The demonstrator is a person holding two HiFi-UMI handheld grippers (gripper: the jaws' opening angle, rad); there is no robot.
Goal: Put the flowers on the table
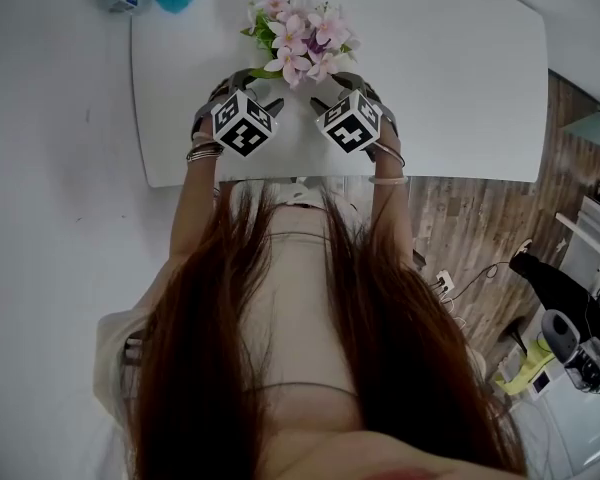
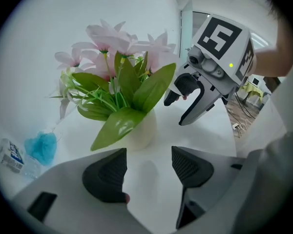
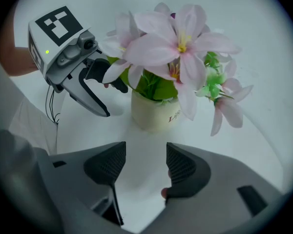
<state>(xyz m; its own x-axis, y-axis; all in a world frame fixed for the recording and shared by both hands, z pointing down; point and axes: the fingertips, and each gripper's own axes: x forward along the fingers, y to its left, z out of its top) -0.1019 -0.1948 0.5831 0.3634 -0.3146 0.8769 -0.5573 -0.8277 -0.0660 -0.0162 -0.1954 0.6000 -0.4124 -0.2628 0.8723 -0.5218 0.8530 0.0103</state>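
The bunch of pale pink artificial flowers with broad green leaves stands in its small cream ceramic pot on the white table. The pot's base is flat on the surface and nothing is gripping it.

The left tongs are spread, with only bare table between the dark ribbed pads. The right tongs are also spread and empty.

The pot sits just ahead of both pairs. It lies almost straight beyond the gap of each and touches neither. From above, the left tongs and right tongs angle inward on either side of the near face of the arrangement. I'd judge neither hand clearly nearer.

The long axis of the arrangement is upright, from pot to stems to blossoms. The flowers point up and fan outward over the tips of the tongs, and one large leaf droops towards the left pair. The red lettering on the pot faces the right pair.

The flowers look set down already, so any coming move is most likely a straight draw back, keeping the tips clear of the overhanging petals.
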